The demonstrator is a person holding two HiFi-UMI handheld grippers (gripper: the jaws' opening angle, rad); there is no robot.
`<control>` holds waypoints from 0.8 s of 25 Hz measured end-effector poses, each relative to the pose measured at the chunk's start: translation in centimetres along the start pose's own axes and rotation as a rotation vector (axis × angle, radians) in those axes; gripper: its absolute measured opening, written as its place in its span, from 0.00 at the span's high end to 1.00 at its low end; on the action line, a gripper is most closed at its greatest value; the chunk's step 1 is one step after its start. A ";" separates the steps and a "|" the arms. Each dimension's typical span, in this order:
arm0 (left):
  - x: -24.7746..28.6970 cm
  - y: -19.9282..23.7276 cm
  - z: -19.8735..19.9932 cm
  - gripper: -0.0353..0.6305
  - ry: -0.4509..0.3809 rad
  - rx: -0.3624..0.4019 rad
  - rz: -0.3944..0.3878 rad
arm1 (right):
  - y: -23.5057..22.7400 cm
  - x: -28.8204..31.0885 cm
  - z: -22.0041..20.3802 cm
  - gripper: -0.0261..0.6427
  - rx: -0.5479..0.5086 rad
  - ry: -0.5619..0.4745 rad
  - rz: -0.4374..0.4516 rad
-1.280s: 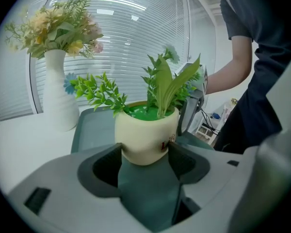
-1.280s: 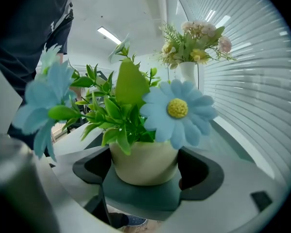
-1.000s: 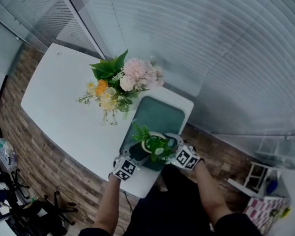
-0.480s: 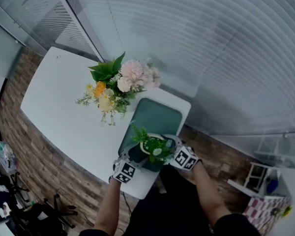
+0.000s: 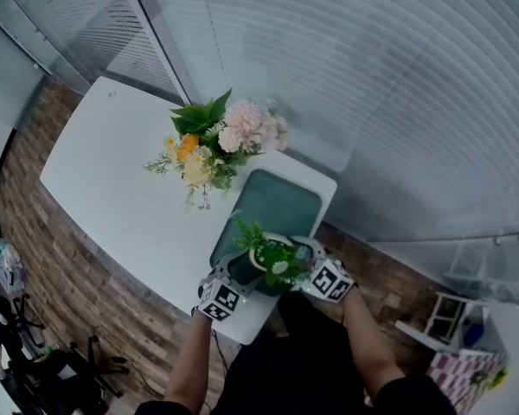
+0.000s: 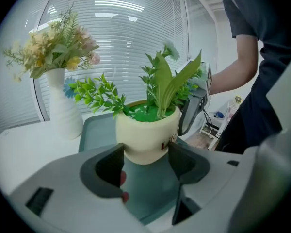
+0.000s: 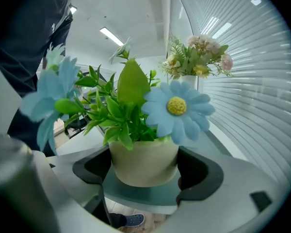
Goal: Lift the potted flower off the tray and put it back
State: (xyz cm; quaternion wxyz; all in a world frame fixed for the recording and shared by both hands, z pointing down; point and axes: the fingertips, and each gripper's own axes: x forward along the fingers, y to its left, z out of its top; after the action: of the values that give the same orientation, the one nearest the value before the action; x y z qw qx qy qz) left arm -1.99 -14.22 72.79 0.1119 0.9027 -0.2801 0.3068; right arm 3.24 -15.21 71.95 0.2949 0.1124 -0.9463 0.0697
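Observation:
The potted flower (image 5: 273, 258), a cream pot (image 6: 145, 135) with green leaves and pale blue daisies, sits at the near end of the dark green tray (image 5: 277, 201). My left gripper (image 5: 240, 271) reaches in from the left, its jaws pressed against both sides of the pot's lower half (image 6: 145, 160). From the opposite side my right gripper (image 5: 304, 258) hugs the same pot (image 7: 143, 161) between its jaws (image 7: 143, 173). Whether the pot's base rests on the tray (image 7: 140, 194) or hangs just above it, I cannot tell.
A white vase with a pink, orange and yellow bouquet (image 5: 221, 141) stands on the white table (image 5: 112, 171) just beyond the tray's far left corner. The tray's near end lies at the table's front edge. A glass wall with blinds runs behind.
Only the head camera has shifted slightly. Both grippers stay at the pot's sides and the pot keeps its place at the near end of the tray.

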 end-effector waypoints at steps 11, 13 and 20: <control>-4.8 -2.5 3.0 0.52 -0.058 0.069 0.024 | 3.5 -3.7 3.6 0.37 -0.042 -0.028 -0.025; -5.5 -2.9 3.6 0.53 -0.068 0.094 0.023 | 4.1 -4.3 3.9 0.37 -0.034 -0.043 -0.038; -8.8 -5.4 4.8 0.52 -0.116 0.129 0.036 | 7.3 -6.5 6.1 0.37 -0.055 -0.086 -0.078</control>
State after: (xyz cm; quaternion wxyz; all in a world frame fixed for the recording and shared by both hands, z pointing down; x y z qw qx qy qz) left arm -2.29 -7.73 63.38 0.0316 0.9192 -0.2818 0.2731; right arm 3.31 -8.23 62.79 0.2595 0.1438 -0.9546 0.0275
